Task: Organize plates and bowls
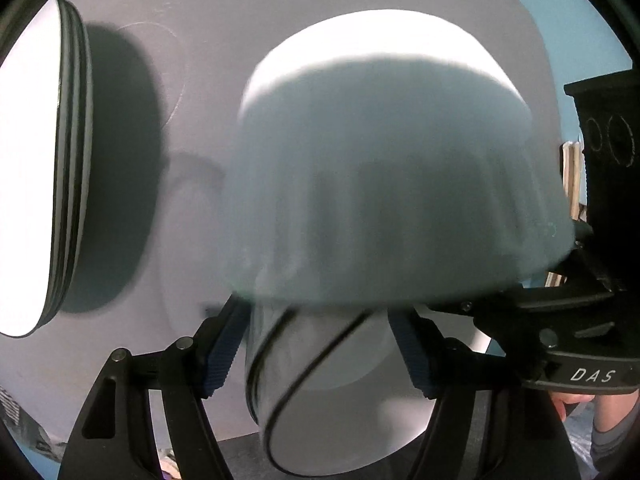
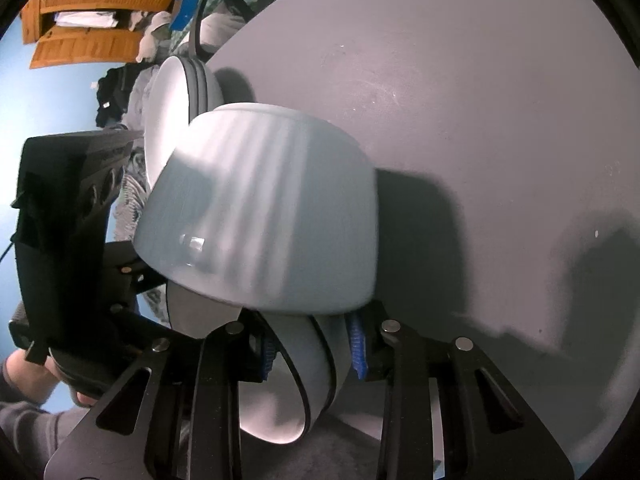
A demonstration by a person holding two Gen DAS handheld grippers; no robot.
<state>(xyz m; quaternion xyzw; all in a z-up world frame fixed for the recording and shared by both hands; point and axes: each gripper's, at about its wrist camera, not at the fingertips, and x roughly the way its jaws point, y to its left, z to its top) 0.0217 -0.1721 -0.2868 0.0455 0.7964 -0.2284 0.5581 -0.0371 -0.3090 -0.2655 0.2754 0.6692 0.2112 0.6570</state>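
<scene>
A pale blue bowl [image 1: 380, 168] [image 2: 264, 208], blurred, fills the middle of both views, its outer wall toward the cameras and its base farther off. Its rim hides the fingertips. Below it is a white bowl with a black rim [image 1: 320, 392] [image 2: 280, 392], with a second black rim close behind. My left gripper [image 1: 318, 314] straddles this bowl with its blue pads against the sides. My right gripper [image 2: 312, 332] is shut narrowly on the black-rimmed walls. Whether the pale bowl is nested with them I cannot tell.
A stack of dark-rimmed plates [image 1: 40, 168] [image 2: 168, 112] sits near the left edge of the grey table [image 2: 480, 100]. Beyond that edge are a chair back [image 2: 208, 4], piled clothes and a wooden shelf [image 2: 92, 16]. A person's hand [image 2: 24, 368] holds the left gripper's housing [image 2: 68, 208].
</scene>
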